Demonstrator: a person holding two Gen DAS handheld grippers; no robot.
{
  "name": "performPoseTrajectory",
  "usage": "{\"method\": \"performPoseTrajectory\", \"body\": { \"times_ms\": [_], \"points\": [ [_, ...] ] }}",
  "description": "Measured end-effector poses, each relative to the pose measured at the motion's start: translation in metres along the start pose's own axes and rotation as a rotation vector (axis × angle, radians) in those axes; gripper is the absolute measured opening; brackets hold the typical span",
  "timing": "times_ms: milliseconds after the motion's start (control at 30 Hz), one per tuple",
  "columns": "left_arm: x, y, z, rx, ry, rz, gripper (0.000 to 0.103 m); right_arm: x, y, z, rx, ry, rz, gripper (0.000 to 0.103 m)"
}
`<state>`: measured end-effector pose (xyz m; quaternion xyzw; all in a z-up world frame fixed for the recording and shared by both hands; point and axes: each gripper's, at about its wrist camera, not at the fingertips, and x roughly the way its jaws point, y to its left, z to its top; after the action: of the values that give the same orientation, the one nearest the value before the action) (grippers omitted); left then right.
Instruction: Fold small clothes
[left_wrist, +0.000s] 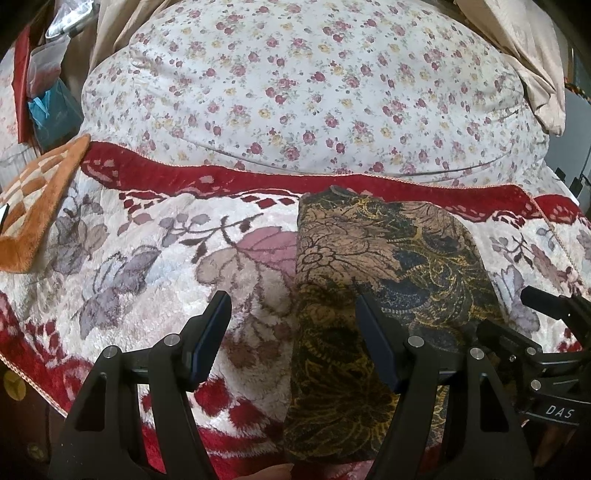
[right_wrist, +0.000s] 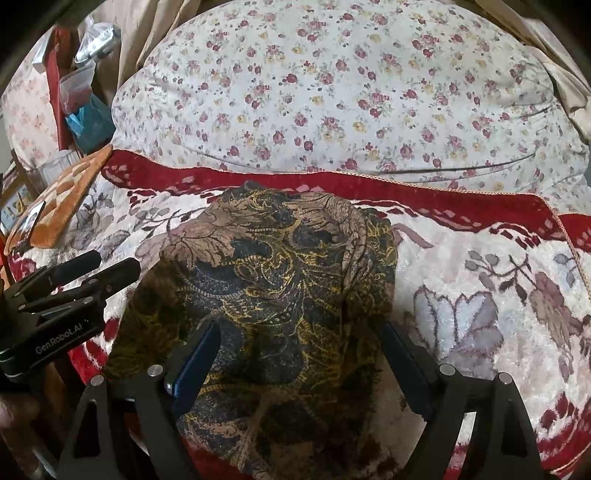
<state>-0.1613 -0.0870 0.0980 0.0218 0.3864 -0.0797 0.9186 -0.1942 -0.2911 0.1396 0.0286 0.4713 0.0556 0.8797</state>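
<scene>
A small garment of dark cloth with a brown, black and yellow floral print (left_wrist: 384, 266) lies folded in a long strip on the red-and-white flowered blanket (left_wrist: 155, 258). My left gripper (left_wrist: 291, 306) is open and empty, just above the garment's left edge. The right gripper also shows at the right edge of the left wrist view (left_wrist: 532, 310). In the right wrist view the garment (right_wrist: 280, 266) fills the middle, and my right gripper (right_wrist: 299, 332) is open above its near part. The left gripper shows at the left of that view (right_wrist: 99, 269).
A big pillow with small pink roses (left_wrist: 303, 85) lies behind the blanket. An orange-and-cream checked mat (left_wrist: 33, 210) sits at the left. Bags and boxes (left_wrist: 48, 88) are stacked at the far left. A beige curtain (left_wrist: 532, 62) hangs at the right.
</scene>
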Motion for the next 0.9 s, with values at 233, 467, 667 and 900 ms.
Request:
{"method": "performPoseTrajectory", "body": {
  "times_ms": [233,467,667,900],
  "points": [
    [0.001,0.000,0.000,-0.001,0.001,-0.002,0.070,0.003,-0.003,0.002,0.003,0.002,0.001,0.086],
    [0.003,-0.003,0.000,-0.002,0.005,-0.002,0.070,0.005,-0.005,0.002,0.004,0.009,-0.001,0.086],
    [0.005,-0.004,0.000,-0.003,0.008,-0.004,0.070,0.007,-0.004,0.002,0.002,0.011,-0.001,0.086],
    [0.009,-0.004,-0.001,-0.002,0.014,-0.005,0.070,0.010,-0.005,0.004,0.009,0.018,-0.002,0.086]
  ]
}}
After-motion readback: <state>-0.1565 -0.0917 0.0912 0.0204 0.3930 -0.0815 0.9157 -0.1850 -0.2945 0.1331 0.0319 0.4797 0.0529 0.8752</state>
